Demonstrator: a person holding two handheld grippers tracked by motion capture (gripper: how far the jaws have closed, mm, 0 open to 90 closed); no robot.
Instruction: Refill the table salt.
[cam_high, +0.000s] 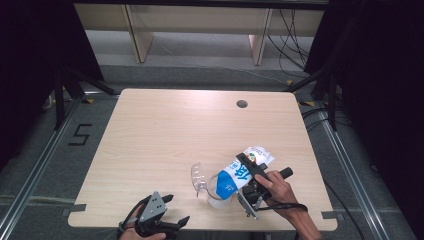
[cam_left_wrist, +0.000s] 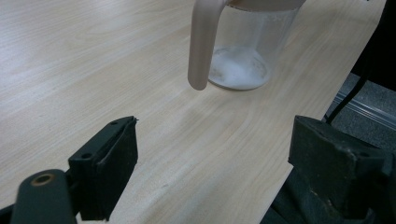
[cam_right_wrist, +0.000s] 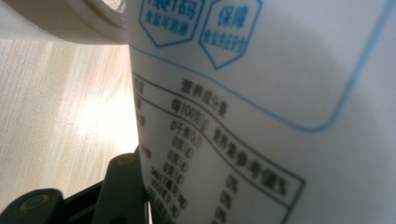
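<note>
**Bag tipped over the jug, left claw idle**

While your right gripper (cam_high: 252, 175) clamps the white-and-blue bag (cam_high: 240, 172), that bag lies tilted with its lower end over the mouth of the clear jug (cam_high: 216, 192) — both sit toward the near right part of the table (cam_high: 165, 130). In the right gripper view the bag (cam_right_wrist: 280, 116) presses close to the lens, its blue-outlined badges and a printed table of black characters readable as shapes only; one black jaw shows low at its left side, and the jug's pale rim (cam_right_wrist: 60, 23) curves across the upper left corner, touching or just beside the bag's edge — which of the two you cannot tell. The jaws stand about half closed with the bag pinched between them.

Look into the jug (cam_left_wrist: 243, 51) through the left gripper view: a shallow layer of white powder or grains (cam_left_wrist: 238, 72) covers its bottom, and the walls above it are hazy but otherwise bare. Its beige handle (cam_left_wrist: 203, 42) hangs down the side that faces your left hand. In the high view the jug's clear hinged lid (cam_high: 197, 177) stands open, leaning away to the left.

Your left gripper (cam_high: 172, 210) rests at the near edge of the table, well apart from the jug, jaws spread wide with bare wood between them.
</note>
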